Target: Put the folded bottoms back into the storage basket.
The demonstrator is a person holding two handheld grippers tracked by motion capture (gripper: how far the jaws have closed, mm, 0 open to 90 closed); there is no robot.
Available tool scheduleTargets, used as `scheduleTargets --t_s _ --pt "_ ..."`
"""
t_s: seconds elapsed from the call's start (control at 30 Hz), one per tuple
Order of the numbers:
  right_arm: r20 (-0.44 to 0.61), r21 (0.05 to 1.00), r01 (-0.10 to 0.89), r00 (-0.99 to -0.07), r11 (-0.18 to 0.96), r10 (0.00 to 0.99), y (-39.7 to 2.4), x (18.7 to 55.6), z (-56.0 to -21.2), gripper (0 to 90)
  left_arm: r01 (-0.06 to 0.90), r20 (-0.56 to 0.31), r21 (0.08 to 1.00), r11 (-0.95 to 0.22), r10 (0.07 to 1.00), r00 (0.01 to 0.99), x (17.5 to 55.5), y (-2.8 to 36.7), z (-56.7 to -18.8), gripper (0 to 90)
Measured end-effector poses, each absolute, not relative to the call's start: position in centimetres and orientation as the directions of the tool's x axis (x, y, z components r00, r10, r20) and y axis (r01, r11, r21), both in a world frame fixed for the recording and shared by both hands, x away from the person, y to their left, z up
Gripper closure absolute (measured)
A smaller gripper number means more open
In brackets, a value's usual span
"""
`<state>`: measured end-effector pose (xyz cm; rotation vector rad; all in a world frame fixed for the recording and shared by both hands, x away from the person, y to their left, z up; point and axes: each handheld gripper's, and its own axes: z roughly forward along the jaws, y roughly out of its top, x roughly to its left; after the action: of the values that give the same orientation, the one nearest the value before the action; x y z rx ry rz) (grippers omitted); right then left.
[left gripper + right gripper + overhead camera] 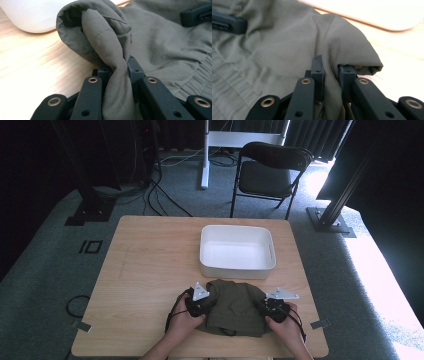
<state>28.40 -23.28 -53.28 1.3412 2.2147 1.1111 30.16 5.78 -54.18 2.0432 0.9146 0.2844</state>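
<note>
Both grippers are pinching the olive cloth (pixel 233 307) lying at the table's (pixel 150 270) near edge, left gripper (pixel 117 68) clamping a bunched fold, right gripper (pixel 331 72) gripping the opposite edge, with the white tub (pixel 237 251) sitting just behind it and a chair (pixel 270 170) standing beyond.

Light wood table (pixel 150 270) on grey carpet. White rectangular tub (pixel 237 251) sits at 12 o'clock of table centre. Olive-green garment (pixel 232 307), crumpled, lies at 6 o'clock, just beside tub, near front edge.
</note>
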Motion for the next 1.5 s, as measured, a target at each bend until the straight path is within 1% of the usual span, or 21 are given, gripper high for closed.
scheduleTargets --t_s 0.07,0.1,0.23,0.5,0.73,0.87,1.03,1.33,1.37,1.47,1.5 --pt "0.123 0.761 0.599 -0.512 0.250 0.850 -23.3 28.1 -52.7 78.6 0.503 -0.140 0.787 -0.357 0.690 0.710 29.9 5.9 -53.9 79.8" --pt "0.130 0.768 0.593 -0.514 0.242 0.848 -23.4 27.9 -52.4 78.5 0.494 -0.132 0.789 -0.365 0.685 0.717 29.8 5.9 -53.7 79.8" --pt "0.132 0.785 0.572 -0.529 0.238 0.838 -23.3 27.4 -51.1 78.5 0.494 -0.155 0.803 -0.333 0.683 0.714 29.6 6.1 -52.6 79.9" --pt "0.144 0.816 0.538 -0.541 0.210 0.828 -23.5 27.1 -48.7 78.5 0.452 -0.150 0.838 -0.305 0.669 0.728 29.0 6.7 -49.5 80.2" --pt "0.157 0.842 0.509 -0.547 0.177 0.822 -23.8 27.1 -46.7 78.6 0.423 -0.147 0.860 -0.285 0.655 0.741 29.3 7.1 -47.3 80.2" --pt "0.151 0.855 0.489 -0.553 0.173 0.819 -24.0 27.4 -45.5 78.5 0.422 -0.167 0.870 -0.254 0.654 0.738 29.8 7.4 -46.4 80.2" --pt "0.159 0.866 0.475 -0.558 0.156 0.814 -24.1 27.9 -44.1 78.5 0.407 -0.163 0.881 -0.243 0.651 0.742 30.4 7.5 -45.3 80.2" --pt "0.178 0.880 0.460 -0.543 0.114 0.820 -24.5 29.4 -42.7 78.5 0.395 -0.162 0.890 -0.229 0.649 0.743 31.8 7.2 -43.4 80.1" --pt "0.182 0.883 0.458 -0.541 0.106 0.821 -24.6 29.5 -42.5 78.5 0.386 -0.151 0.892 -0.237 0.647 0.747 32.0 7.1 -43.2 80.1" --pt "0.172 0.889 0.446 -0.536 0.104 0.826 -24.6 30.1 -41.9 78.5 0.371 -0.136 0.897 -0.239 0.650 0.748 32.4 6.9 -42.5 80.1" --pt "0.167 0.890 0.442 -0.536 0.107 0.827 -24.6 30.3 -41.7 78.5 0.374 -0.143 0.898 -0.231 0.652 0.745 32.6 6.9 -42.3 80.1"
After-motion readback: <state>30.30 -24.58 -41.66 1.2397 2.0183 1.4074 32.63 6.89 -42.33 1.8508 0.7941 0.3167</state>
